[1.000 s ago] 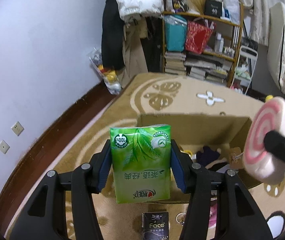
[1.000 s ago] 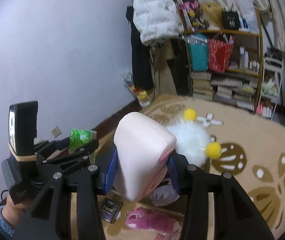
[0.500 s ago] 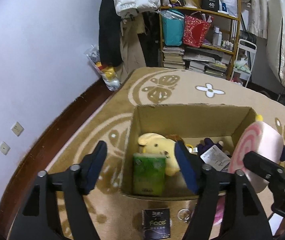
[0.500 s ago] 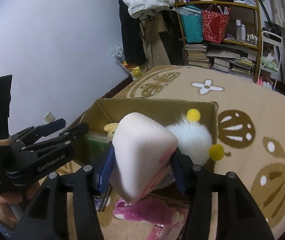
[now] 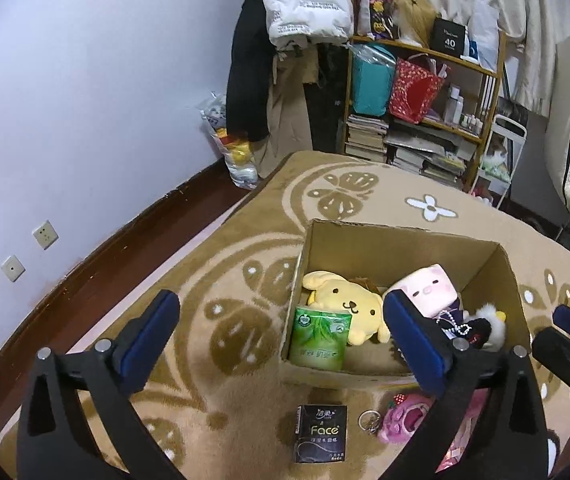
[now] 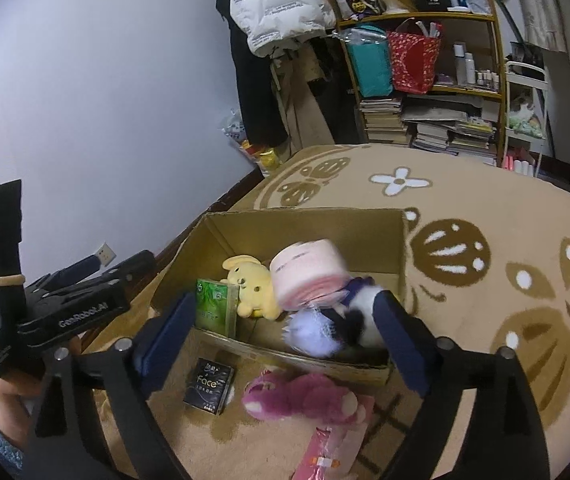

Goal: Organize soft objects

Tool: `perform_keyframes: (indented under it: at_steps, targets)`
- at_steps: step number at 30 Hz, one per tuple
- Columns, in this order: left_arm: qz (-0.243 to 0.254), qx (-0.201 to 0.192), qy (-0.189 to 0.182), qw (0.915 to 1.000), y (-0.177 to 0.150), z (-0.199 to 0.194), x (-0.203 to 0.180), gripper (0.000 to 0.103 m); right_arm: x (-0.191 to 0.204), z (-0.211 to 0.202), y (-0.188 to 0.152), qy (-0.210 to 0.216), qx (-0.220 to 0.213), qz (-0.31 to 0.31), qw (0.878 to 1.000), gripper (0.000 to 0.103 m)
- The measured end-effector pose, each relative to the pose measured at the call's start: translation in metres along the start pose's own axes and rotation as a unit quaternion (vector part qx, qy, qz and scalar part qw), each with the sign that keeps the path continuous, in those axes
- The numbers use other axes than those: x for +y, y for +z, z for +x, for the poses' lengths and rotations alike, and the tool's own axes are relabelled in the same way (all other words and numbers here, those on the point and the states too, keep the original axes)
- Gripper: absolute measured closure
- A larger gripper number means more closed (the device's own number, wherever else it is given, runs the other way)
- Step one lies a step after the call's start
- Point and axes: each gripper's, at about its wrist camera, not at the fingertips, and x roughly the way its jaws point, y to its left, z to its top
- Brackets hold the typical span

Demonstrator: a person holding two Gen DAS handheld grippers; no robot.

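Observation:
A cardboard box [image 5: 365,376] [image 6: 309,216] stands on the rug. In it lie a green tissue pack [image 5: 319,338] [image 6: 215,306], a yellow plush dog [image 5: 349,306] [image 6: 251,284], a pink pig roll cushion [image 5: 429,292] [image 6: 309,274] and a white fluffy toy [image 6: 317,330]. My left gripper [image 5: 281,340] is open and empty above the box's near left corner. My right gripper [image 6: 285,332] is open and empty above the box's near side. A pink plush [image 6: 305,398] [image 5: 405,420] and a black Face tissue pack [image 5: 320,434] [image 6: 209,385] lie on the rug in front of the box.
A pink flat packet [image 6: 333,452] lies near the pink plush, and a metal ring [image 5: 369,420] beside the black pack. A cluttered shelf [image 5: 425,104] with books and bags stands at the back. A wall [image 5: 85,120] with sockets runs along the left.
My left gripper opened and dropped the green tissue pack into the box. My right gripper opened and released the pink roll cushion and white fluffy toy into the box.

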Motion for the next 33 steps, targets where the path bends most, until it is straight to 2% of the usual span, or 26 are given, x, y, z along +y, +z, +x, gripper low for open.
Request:
perform_keyframes:
  at_steps: [7, 18, 26, 30, 33]
  targets:
    - [0.003, 0.002, 0.004, 1.0, -0.009, -0.014, 0.001, 0.002, 0.001, -0.011, -0.011, -0.012, 0.003, 0.004, 1.0, 0.001]
    - [0.016, 0.034, 0.01, 0.9992, -0.03, -0.024, 0.002, 0.002, 0.003, -0.018, -0.038, -0.042, 0.008, -0.003, 0.999, 0.001]
    - [0.01, 0.074, -0.005, 0.9972, -0.047, -0.007, 0.003, 0.002, 0.001, -0.005, -0.055, -0.048, 0.019, -0.004, 0.999, 0.001]
    - [0.02, 0.09, 0.011, 0.9957, -0.053, 0.001, 0.001, 0.002, -0.001, 0.001, -0.061, -0.048, 0.021, -0.008, 0.999, 0.001]
    - [0.02, 0.107, 0.002, 0.994, -0.057, 0.009, 0.001, 0.002, -0.001, 0.008, -0.066, -0.045, 0.027, -0.014, 0.999, 0.001]
